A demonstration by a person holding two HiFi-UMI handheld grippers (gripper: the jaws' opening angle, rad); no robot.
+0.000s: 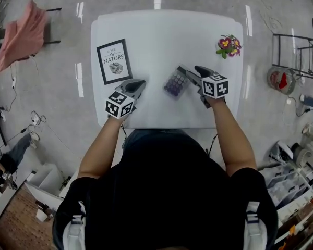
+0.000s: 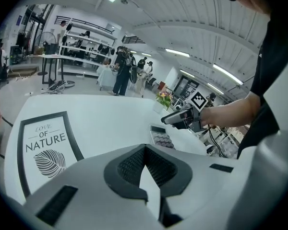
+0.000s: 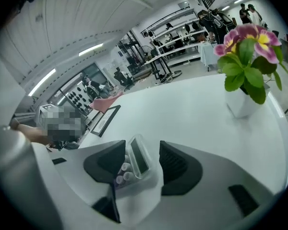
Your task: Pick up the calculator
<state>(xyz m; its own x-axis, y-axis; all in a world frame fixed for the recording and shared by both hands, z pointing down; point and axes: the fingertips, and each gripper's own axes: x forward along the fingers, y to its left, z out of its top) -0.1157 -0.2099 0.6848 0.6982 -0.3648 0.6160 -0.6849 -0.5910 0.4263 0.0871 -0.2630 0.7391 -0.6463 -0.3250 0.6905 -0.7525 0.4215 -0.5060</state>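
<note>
The calculator (image 1: pixel 175 83), pale with purple keys, lies flat near the middle of the white table (image 1: pixel 161 35). My right gripper (image 1: pixel 189 71) reaches it from the right. In the right gripper view the calculator (image 3: pixel 134 161) has its display end between the two dark pads, and the right gripper (image 3: pixel 141 152) stands open around it, with a gap on the right side. My left gripper (image 1: pixel 139 82) rests near the table's front left, shut and empty. From the left gripper (image 2: pixel 145 150) view, the calculator (image 2: pixel 161 137) lies ahead on the right.
A black-framed "Love of Nature" print (image 1: pixel 114 61) lies at the table's left. A small pot of pink and yellow flowers (image 1: pixel 228 46) stands at the far right corner. A pink cloth (image 1: pixel 21 35) hangs over a chair beyond the table. People stand far off.
</note>
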